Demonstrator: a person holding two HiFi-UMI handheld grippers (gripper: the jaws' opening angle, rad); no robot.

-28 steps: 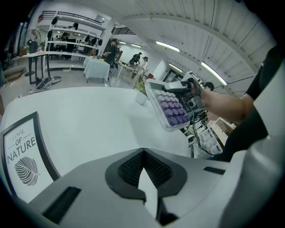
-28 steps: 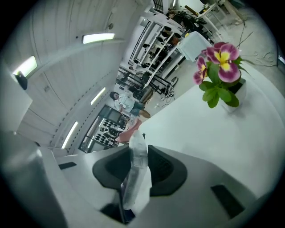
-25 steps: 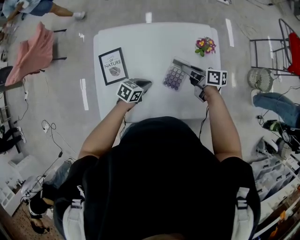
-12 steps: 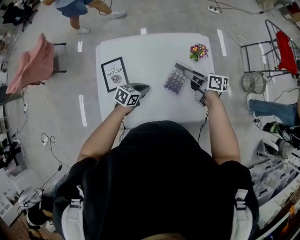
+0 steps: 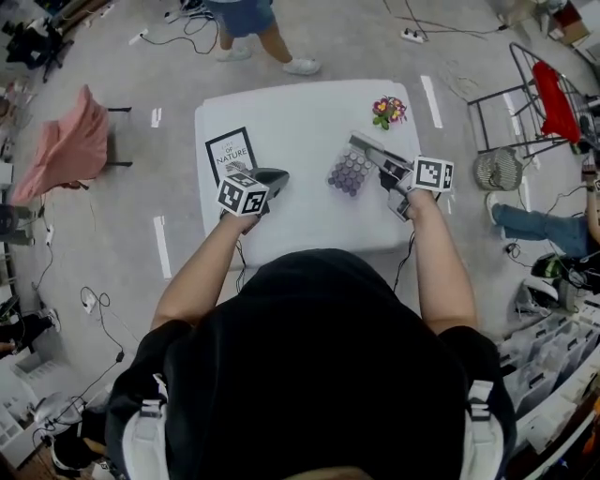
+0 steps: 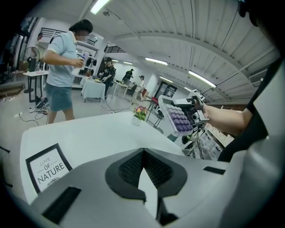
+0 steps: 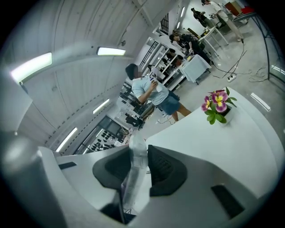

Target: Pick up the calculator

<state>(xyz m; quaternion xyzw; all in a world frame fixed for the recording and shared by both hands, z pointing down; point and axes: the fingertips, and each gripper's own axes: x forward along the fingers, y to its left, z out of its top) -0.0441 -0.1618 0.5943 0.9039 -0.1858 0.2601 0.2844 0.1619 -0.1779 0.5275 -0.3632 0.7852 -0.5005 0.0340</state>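
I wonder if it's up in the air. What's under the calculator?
Only bare white table. The calculator hangs clear above it, clamped in the right gripper. From above, the patch right beneath is hidden.

Seen along the right hand-held gripper [image 7: 135,167], the calculator [image 7: 138,144] shows only as a blurred edge, its keys hidden, while the passer-by [image 5: 246,14] beyond the table [image 5: 300,122] is cut off, seemingly at the waist.

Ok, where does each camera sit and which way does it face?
Head view: on the person's head, facing steeply down at the table; forearms and torso show.
Left gripper view: on the left hand-held gripper, facing across the table at the calculator; shut jaws show.
Right gripper view: on the right hand-held gripper, facing the flowers; jaws clamp the calculator.
All show calculator and flowers.
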